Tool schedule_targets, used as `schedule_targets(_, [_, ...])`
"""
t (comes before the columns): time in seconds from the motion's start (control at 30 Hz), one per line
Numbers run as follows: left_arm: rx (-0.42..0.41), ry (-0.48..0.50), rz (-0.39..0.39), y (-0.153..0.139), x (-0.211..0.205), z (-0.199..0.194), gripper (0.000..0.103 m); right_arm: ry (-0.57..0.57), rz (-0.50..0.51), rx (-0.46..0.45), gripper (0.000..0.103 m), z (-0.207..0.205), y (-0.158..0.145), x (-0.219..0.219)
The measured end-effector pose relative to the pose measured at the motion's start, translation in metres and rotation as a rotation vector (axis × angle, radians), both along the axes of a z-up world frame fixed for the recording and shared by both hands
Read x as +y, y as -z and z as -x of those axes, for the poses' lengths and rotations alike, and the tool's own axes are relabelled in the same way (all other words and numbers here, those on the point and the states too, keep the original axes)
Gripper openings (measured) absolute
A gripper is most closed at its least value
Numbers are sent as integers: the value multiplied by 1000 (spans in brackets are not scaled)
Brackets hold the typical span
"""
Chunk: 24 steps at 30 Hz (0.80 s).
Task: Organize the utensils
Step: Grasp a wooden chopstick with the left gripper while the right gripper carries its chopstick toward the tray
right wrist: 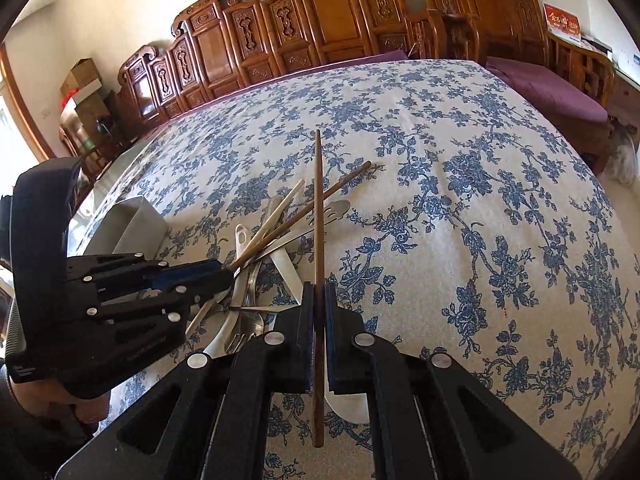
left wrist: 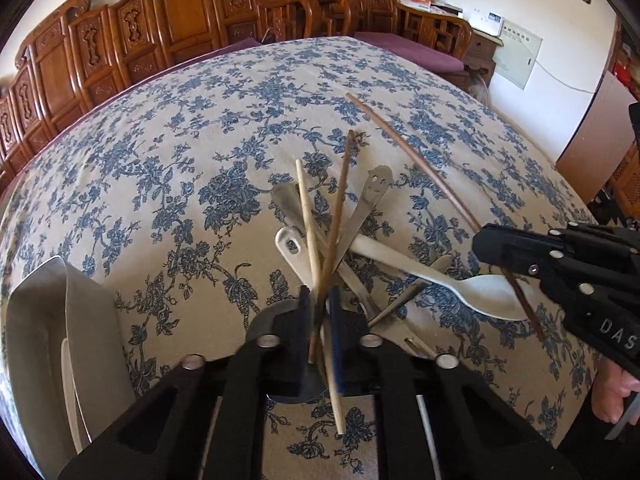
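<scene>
A pile of utensils lies on the floral tablecloth point(left wrist: 180, 140): a white spoon point(left wrist: 480, 292), a white slotted handle point(left wrist: 290, 244), a steel handle point(left wrist: 376, 188) and a fork point(right wrist: 240, 336). My left gripper point(left wrist: 319, 304) is shut on two chopsticks, a pale one point(left wrist: 306, 208) and a brown one point(left wrist: 340, 200), which stand up out of the pile. From the right wrist view the left gripper point(right wrist: 228, 274) sits at the left over the pile. My right gripper point(right wrist: 319, 292) is shut on a dark chopstick point(right wrist: 318, 200) held above the cloth; in the left wrist view the right gripper point(left wrist: 486, 250) is at the right.
A grey rectangular container point(left wrist: 60, 320) stands at the table's left edge, also seen as the container point(right wrist: 132, 216) behind the left gripper. Carved wooden chairs point(right wrist: 320, 20) line the far side. A person's hand point(left wrist: 612, 396) shows under the right gripper.
</scene>
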State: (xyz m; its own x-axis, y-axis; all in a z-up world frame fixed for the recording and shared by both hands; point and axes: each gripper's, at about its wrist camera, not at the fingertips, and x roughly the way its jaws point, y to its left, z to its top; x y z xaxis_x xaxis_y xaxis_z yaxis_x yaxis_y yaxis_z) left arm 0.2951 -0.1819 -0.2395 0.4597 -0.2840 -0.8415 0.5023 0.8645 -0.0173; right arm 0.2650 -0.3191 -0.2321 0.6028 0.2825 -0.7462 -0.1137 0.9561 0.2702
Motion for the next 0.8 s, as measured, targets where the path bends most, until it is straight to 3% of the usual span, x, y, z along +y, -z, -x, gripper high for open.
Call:
schedule_targets(0.27, [-5, -4, 21, -11, 6, 10, 4, -3, 4, 1, 6, -1, 1, 2])
schedule_targets(0.8, [-106, -72, 89, -65, 54, 64, 3, -55, 51, -26, 6, 4, -5, 23])
